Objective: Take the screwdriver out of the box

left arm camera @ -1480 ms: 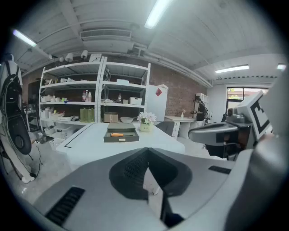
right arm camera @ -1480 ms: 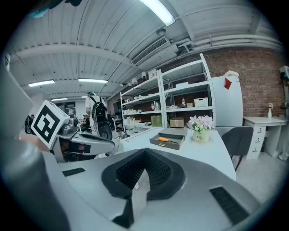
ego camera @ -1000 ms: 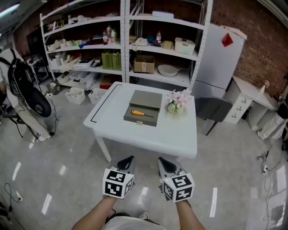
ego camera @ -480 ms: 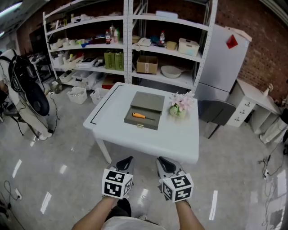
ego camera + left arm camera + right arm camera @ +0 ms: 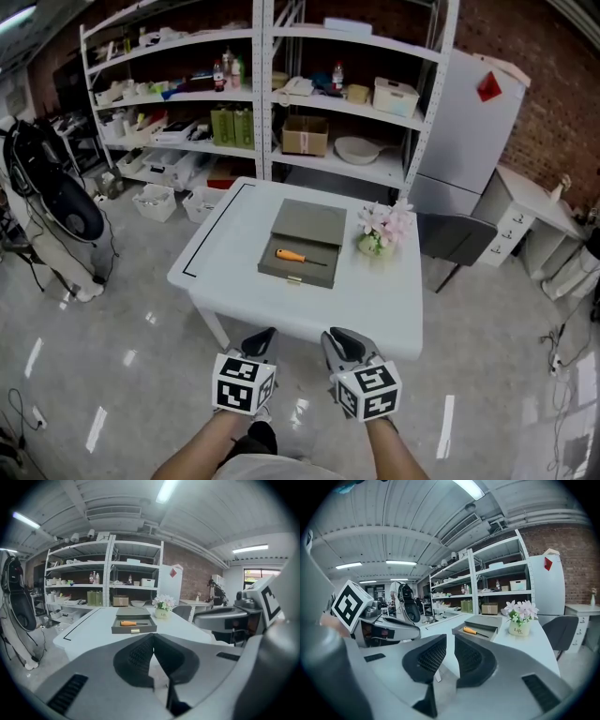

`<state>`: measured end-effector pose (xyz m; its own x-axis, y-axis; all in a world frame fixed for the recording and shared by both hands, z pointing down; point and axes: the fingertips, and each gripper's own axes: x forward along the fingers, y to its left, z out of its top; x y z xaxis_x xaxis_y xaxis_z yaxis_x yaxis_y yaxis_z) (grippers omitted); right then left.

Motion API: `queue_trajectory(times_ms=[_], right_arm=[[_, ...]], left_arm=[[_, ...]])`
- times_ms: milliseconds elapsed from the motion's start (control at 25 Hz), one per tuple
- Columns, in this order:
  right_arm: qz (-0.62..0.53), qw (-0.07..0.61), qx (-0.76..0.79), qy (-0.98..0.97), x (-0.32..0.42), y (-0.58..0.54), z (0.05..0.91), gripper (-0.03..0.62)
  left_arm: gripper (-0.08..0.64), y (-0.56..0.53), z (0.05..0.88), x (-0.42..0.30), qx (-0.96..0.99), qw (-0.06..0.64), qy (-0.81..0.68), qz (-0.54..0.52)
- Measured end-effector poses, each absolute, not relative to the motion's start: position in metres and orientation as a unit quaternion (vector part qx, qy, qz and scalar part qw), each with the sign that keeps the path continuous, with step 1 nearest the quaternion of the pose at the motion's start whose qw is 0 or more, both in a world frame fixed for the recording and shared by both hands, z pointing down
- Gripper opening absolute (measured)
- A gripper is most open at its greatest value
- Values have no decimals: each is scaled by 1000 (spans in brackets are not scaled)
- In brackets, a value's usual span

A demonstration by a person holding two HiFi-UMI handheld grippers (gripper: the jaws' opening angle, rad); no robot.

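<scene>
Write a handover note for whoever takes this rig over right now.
Left gripper: shut, empty.
Right gripper: jaws have just been opening, narrow gap, nothing between them.
Both are short of the white table.
The orange-handled screwdriver lies in the open grey box on the table, flower pot beside it.
Done: nothing yet.
Left: reach in, grip the screwdriver, lift it out.

Matt grey box (image 5: 309, 225) on a smooth white table (image 5: 375, 300); the polished floor (image 5: 112, 375) gleams, the brick wall (image 5: 553, 56) looks rough.
</scene>
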<state>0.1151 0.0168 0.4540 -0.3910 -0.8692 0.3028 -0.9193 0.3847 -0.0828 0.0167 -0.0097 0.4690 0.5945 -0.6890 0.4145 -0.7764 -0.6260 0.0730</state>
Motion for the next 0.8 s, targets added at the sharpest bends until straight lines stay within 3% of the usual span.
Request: queue_trajectory(times_ms=[800], right_arm=[[130,133,567,-802,84,-117,454,98]], left_arm=[[5,-154,464,-21,897,136,-386,168]])
